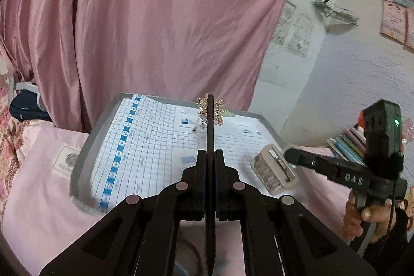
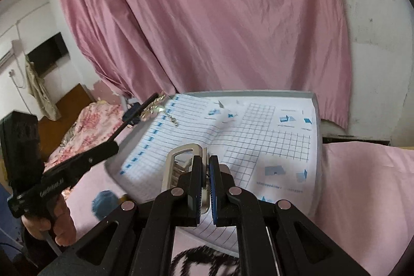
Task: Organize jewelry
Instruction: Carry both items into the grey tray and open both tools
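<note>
My left gripper (image 1: 211, 154) is shut on a thin black rod (image 1: 210, 120). A gold chain with charms (image 1: 220, 107) hangs from the rod's tip over the far edge of a grey tray (image 1: 82, 151) lined with grid paper. In the right wrist view the same left gripper (image 2: 134, 111) sits at the left, the gold chain (image 2: 155, 105) dangling above the grey tray's (image 2: 258, 92) far left corner. My right gripper (image 2: 205, 159) is shut on the wall of a small clear rectangular box (image 2: 181, 154), tilted above the tray's near side. From the left wrist view, the right gripper (image 1: 287, 154) and the clear box (image 1: 274, 170) are at the tray's right edge.
The tray rests on pink bedding (image 1: 38, 172) in front of a pink curtain (image 1: 155, 17). A row of books (image 1: 346, 144) stands at the right. A blue round thing (image 2: 104, 201) lies near the tray's left corner, with floral bedding (image 2: 98, 118) beyond. A hand (image 2: 59, 221) holds each gripper.
</note>
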A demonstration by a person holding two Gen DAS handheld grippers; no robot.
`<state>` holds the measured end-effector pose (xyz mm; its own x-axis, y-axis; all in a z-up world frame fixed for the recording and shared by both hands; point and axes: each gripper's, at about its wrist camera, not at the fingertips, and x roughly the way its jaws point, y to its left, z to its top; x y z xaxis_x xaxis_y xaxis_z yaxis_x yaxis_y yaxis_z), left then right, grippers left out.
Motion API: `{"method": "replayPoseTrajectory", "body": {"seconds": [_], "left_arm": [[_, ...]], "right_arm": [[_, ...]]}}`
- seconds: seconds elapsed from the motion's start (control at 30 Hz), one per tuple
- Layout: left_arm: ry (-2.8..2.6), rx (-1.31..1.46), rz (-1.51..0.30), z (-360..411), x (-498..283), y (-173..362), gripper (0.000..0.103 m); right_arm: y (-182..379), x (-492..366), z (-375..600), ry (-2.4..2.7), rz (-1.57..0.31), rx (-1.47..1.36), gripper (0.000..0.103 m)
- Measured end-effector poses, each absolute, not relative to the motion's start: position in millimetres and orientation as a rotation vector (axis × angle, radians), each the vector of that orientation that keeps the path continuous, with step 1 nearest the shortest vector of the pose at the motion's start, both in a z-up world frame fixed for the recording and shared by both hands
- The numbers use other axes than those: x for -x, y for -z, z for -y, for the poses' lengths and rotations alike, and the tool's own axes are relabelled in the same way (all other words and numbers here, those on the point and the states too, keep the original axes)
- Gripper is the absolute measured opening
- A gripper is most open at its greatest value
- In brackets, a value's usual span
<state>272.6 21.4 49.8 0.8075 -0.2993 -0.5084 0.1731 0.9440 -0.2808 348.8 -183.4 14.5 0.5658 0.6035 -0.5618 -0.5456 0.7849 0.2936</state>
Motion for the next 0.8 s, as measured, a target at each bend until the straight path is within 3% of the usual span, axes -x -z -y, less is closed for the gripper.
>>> {"method": "replayPoseTrajectory", "body": {"seconds": [0.3, 0.7, 0.8], "left_arm": [[0.244, 0.323, -0.714, -40.7, -323.3, -11.9, 0.003], [0.224, 0.357, -0.819, -56.9, -328.3, -9.7, 0.003], [0.201, 0.344, -0.822, -59.7, -324.0, -10.5, 0.01]], "right_arm": [[9.9, -365.3, 186.1, -0.653, -0.762, -0.098, 0.006], [12.3, -361.1, 186.7, -0.631, -0.765, -0.082, 0.009], [9.0, -359.0, 190.2, -0.62, -0.754, -0.086, 0.028]]}}
